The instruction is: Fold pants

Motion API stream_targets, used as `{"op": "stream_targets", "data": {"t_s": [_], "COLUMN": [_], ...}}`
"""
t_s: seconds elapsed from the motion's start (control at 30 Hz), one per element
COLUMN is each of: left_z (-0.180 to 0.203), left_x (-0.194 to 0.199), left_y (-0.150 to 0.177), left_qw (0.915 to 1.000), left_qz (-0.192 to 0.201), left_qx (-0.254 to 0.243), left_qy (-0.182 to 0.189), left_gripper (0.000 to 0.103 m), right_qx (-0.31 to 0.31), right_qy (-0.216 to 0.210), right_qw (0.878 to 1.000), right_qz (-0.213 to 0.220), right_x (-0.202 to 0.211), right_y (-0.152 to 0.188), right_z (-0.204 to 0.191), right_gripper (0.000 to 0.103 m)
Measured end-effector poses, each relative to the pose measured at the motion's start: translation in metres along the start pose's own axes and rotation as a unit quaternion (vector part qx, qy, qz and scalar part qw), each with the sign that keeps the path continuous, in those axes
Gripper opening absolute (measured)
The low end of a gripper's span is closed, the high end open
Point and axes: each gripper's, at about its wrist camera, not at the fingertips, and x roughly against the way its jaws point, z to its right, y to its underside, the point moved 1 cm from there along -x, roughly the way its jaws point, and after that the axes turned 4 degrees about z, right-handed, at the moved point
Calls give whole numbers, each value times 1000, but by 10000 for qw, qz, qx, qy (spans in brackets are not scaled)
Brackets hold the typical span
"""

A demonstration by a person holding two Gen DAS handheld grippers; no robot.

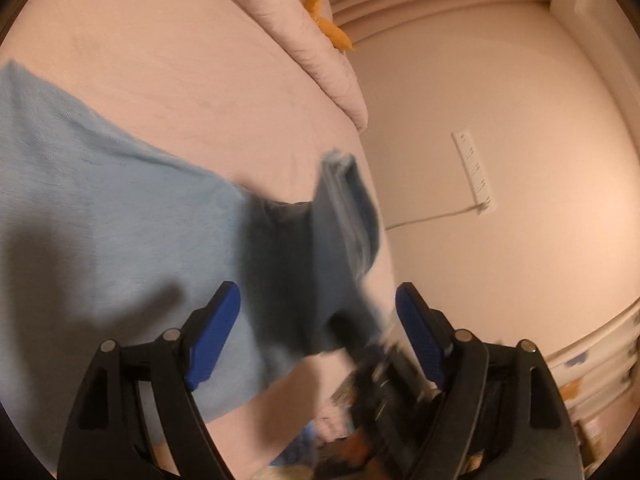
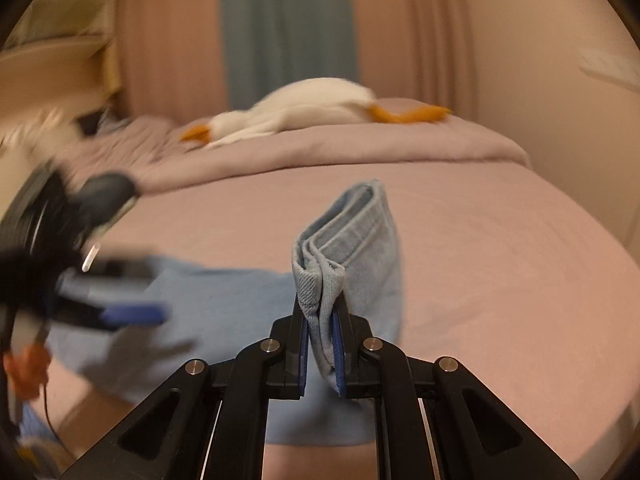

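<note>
Right, mid-fold: my right gripper (image 2: 322,336) is clenched on the jeans' (image 2: 224,316) bunched hem, lifted above the denim lying flat on the pink bed (image 2: 500,260), my left gripper (image 1: 318,320) released beside it, so next I'd carry that hem across.

The right gripper (image 2: 321,334) has its jaws pinched nearly together on a fold of the pants (image 2: 352,240), which stands up toward 12 o'clock. The left gripper (image 1: 318,320) holds its jaws spread wide, nothing pressed between its pads (image 1: 216,332).
</note>
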Motion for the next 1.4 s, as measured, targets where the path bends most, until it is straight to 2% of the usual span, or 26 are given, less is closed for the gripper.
{"op": "stream_targets", "data": {"t_s": [0.1,0.17,0.2,0.27,0.33,0.4,0.5,0.6,0.77,0.83,0.87,0.9,0.93,1.0,1.03,1.1,1.13,1.2,1.27,1.33,1.4], "left_z": [-15,-18,-20,-22,-25,-30,-33,-44,-69,-79,-83,-86,-85,-80,-76,-64,-61,-52,-43,-40,-36], "left_x": [-4,4,8,17,28,42,66,85,98,96,99,97,98,99,100,99,100,101,99,97,86], "left_y": [-5,-9,-10,-14,-16,-18,-20,-20,-19,-17,-15,-13,-12,-12,-12,-10,-8,1,9,15,19], "left_qw": [9990,9985,9988,9993,9985,9972,9946,9901,9827,9765,9737,9685,9656,9598,9546,9426,9368,9214,9128,9086,9077], "left_qz": [-110,-89,-22,-12,18,163,395,595,688,604,551,526,541,570,581,630,658,666,677,674,562], "left_qx": [416,507,470,338,82,-66,-256,-355,-313,-335,-354,-435,-525,-744,-912,-1304,-1488,-1954,-2287,-2535,-2722], "left_qy": [101,159,96,-135,-540,-733,-927,-1224,-1692,-2041,-2183,-2396,-2489,-2646,-2777,-3010,-3098,-3291,-3316,-3250,-3143], "left_gripper": [83,80,75,29,5,8,8,7,9,12,16,18,18,28,43,66,71,71,70,67,36], "right_qx": [373,608,769,1000,1116,1194,1194,1482,1784,1860,1886,1905,1912,1746,1653,1398,1220,778,269,-119,-441], "right_qy": [-241,-437,-480,-524,-649,-704,-978,-1163,-1434,-1441,-1440,-1449,-1490,-1657,-1732,-1952,-2068,-2268,-2273,-2117,-1840], "right_qw": [9990,9971,9957,9933,9911,9897,9873,9816,9727,9706,9695,9682,9659,9637,9639,9629,9625,9625,9661,9714,9770], "right_qz": [-75,-151,-189,-258,-331,-367,-375,-321,-386,-501,-614,-732,-911,-1157,-1163,-1230,-1263,-1266,-1193,-1071,-988], "right_x": [-8,-11,-12,-13,-16,-21,-24,-23,-30,-37,-44,-47,-52,-58,-56,-51,-49,-43,-39,-39,-43], "right_y": [6,11,14,19,23,21,16,17,24,31,35,39,44,46,44,36,31,19,7,-3,-10], "right_z": [-30,-47,-55,-66,-75,-82,-93,-120,-154,-162,-163,-163,-162,-157,-152,-137,-129,-104,-76,-50,-23], "right_gripper": [12,12,12,12,12,12,12,12,12,12,12,14,20,28,32,41,46,48,54,55,55]}}
